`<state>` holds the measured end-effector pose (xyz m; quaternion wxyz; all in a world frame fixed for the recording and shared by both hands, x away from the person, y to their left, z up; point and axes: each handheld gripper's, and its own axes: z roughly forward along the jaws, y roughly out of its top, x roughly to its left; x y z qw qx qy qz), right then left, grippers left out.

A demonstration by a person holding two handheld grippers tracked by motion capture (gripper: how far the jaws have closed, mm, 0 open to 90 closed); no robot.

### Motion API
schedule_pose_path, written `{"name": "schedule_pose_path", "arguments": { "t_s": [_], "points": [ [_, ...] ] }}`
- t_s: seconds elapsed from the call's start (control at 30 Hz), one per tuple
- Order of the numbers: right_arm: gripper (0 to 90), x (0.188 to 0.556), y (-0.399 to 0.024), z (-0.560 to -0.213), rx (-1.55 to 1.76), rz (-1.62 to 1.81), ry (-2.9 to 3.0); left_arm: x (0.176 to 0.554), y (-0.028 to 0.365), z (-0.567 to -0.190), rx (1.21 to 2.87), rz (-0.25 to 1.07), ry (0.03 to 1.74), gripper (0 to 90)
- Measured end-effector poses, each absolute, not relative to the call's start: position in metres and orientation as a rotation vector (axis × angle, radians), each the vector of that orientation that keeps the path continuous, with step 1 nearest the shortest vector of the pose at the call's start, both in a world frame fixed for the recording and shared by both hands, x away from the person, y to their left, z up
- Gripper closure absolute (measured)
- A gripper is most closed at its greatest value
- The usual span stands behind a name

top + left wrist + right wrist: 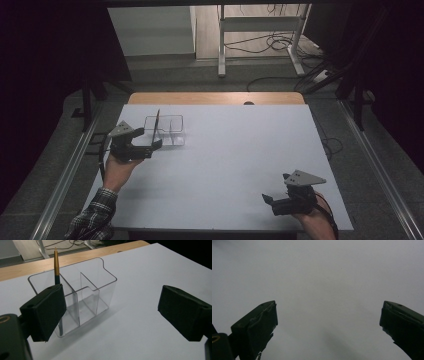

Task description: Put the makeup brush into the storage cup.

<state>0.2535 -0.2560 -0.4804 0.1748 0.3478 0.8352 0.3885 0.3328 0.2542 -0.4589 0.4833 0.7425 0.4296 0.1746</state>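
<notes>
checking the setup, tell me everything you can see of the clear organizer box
The clear organizer box looks like transparent plastic, with rounded corners and thin inner walls that split it into compartments. It stands upright on the white table, near the far left part, just ahead of the left gripper, whose jaws are open and not touching it. A pencil, gold above and dark below, stands tip up in its left end compartment. The other compartments look empty.

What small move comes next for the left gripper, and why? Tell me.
Probably draw the left gripper back from the clear organizer. Its jaws stand wide open and grip nothing, while the pencil stands upright in the organizer's end compartment, so the placing looks done.
</notes>
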Motion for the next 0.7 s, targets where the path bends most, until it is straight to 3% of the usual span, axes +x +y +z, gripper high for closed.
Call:
{"name": "schedule_pose_path", "arguments": {
  "t_s": [0.7],
  "points": [
    [1.7, 0.253, -0.256, -0.48, 0.983, 1.095, 2.367, 0.32, 0.245, -0.46, 1.827, 0.376, 1.028, 6.0]
  ]
}}
